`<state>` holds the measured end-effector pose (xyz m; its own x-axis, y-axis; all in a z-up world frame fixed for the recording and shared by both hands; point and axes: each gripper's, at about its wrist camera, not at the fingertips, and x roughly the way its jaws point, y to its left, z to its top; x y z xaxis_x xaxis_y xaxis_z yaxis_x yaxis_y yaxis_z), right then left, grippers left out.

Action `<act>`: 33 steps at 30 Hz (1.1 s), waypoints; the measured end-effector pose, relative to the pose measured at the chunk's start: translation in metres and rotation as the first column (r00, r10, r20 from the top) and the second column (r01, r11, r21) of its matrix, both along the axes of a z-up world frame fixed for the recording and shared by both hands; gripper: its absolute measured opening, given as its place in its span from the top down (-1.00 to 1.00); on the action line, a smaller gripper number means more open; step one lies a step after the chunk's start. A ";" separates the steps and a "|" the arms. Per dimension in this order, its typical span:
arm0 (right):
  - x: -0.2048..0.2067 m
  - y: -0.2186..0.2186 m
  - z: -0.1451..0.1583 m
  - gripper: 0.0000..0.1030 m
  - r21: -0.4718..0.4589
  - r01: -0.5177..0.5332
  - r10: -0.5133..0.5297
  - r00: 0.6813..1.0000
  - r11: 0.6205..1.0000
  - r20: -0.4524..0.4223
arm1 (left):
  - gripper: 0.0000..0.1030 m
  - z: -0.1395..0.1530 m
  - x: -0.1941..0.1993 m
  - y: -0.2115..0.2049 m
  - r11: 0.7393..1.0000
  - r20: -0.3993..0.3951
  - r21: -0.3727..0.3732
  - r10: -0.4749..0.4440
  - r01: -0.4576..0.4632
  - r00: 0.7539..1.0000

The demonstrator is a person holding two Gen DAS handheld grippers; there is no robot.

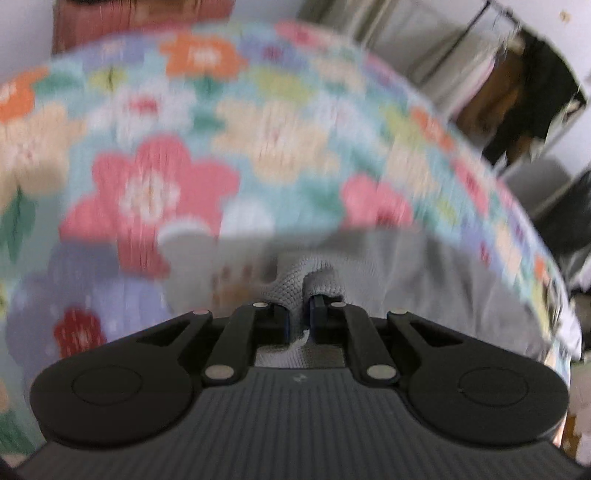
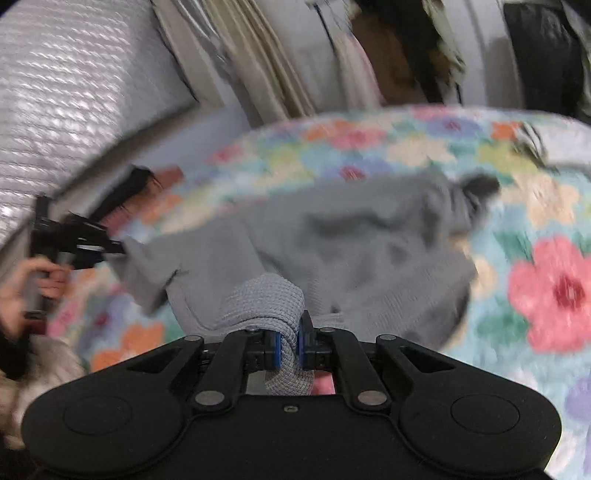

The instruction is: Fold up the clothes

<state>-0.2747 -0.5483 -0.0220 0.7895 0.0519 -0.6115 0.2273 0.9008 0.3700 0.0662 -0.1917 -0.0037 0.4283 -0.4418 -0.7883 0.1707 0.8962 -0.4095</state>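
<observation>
Both grippers pinch grey knit garment (blurred) over floral bedspread.

A floral bedspread — pink, orange, cream and lilac flowers on pale blue — is spread across most of both views, blurred by motion. In the upper right of the left wrist view an open clothes rack with hanging garments is seen against a pale wall. A reddish-brown headboard is visible at the upper left there. In the right wrist view, a white quilted surface fills the upper left, and hanging clothes line the top edge.
</observation>
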 end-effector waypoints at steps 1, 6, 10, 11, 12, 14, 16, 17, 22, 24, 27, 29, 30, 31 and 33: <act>-0.001 0.002 -0.003 0.83 -0.008 0.001 -0.001 1.000 1.000 -0.012 | 0.85 -0.003 -0.003 -0.001 1.000 -0.010 0.010 -0.015 0.015 1.000; -0.004 0.015 -0.009 0.83 -0.062 -0.001 -0.003 0.998 0.998 -0.059 | 0.15 0.007 -0.021 -0.009 0.998 0.044 0.012 -0.054 0.054 0.998; -0.007 0.013 -0.014 0.83 -0.052 0.024 -0.028 0.997 0.998 -0.078 | -0.02 0.019 -0.035 -0.015 0.995 0.115 0.006 -0.101 0.101 0.988; -0.009 0.008 -0.016 0.83 -0.031 0.039 -0.041 0.996 0.999 -0.078 | -0.06 0.022 -0.038 -0.019 0.993 0.133 0.017 -0.121 0.120 0.984; -0.010 0.003 -0.018 0.83 -0.010 0.054 -0.054 0.995 0.998 -0.078 | -0.11 0.023 -0.042 -0.024 0.989 0.147 0.028 -0.146 0.143 0.978; -0.007 0.000 -0.020 0.83 0.007 0.055 -0.054 0.996 0.998 -0.075 | -0.21 0.024 -0.051 -0.037 0.978 0.162 0.025 -0.208 0.206 0.965; -0.003 0.004 -0.021 0.83 0.006 0.036 -0.035 0.997 0.999 -0.069 | -0.21 0.024 -0.061 -0.052 0.960 0.178 0.022 -0.280 0.281 0.943; -0.003 0.006 -0.021 0.83 0.010 0.025 -0.024 0.997 1.000 -0.068 | -0.21 0.024 -0.069 -0.061 0.945 0.191 0.024 -0.326 0.327 0.926; 0.002 0.016 -0.023 0.83 0.022 -0.041 0.043 0.996 0.999 -0.075 | -0.21 -0.006 -0.095 -0.106 0.861 0.069 -0.081 -0.498 0.502 0.865; 0.005 0.022 -0.024 0.83 0.020 -0.082 0.083 0.993 0.996 -0.081 | -0.21 -0.021 -0.106 -0.122 0.829 0.007 -0.114 -0.551 0.548 0.835; 0.007 0.024 -0.026 0.83 0.043 -0.100 0.103 0.991 0.994 -0.082 | -0.21 -0.030 -0.128 -0.140 0.761 0.002 -0.129 -0.641 0.636 0.768; 0.008 0.024 -0.028 0.83 0.059 -0.110 0.114 0.990 0.992 -0.082 | -0.22 -0.029 -0.140 -0.148 0.710 0.021 -0.158 -0.692 0.686 0.722; 0.009 0.024 -0.029 0.83 0.068 -0.115 0.120 0.989 0.991 -0.082 | -0.22 -0.027 -0.145 -0.150 0.690 0.034 -0.173 -0.709 0.703 0.705; 0.009 0.025 -0.030 0.83 0.076 -0.119 0.126 0.989 0.990 -0.082 | -0.22 -0.025 -0.150 -0.152 0.670 0.047 -0.187 -0.725 0.719 0.687; 0.008 0.020 -0.031 0.83 0.101 -0.098 0.106 0.991 0.990 -0.077 | -0.23 -0.019 -0.160 -0.155 0.637 0.089 -0.183 -0.748 0.749 0.658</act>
<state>-0.2663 -0.5281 -0.0532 0.7245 0.1918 -0.6621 0.1689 0.8819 0.4402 -0.0938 -0.3467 -0.0231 -0.1127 -0.7492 -0.6527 0.7506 0.3663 -0.5500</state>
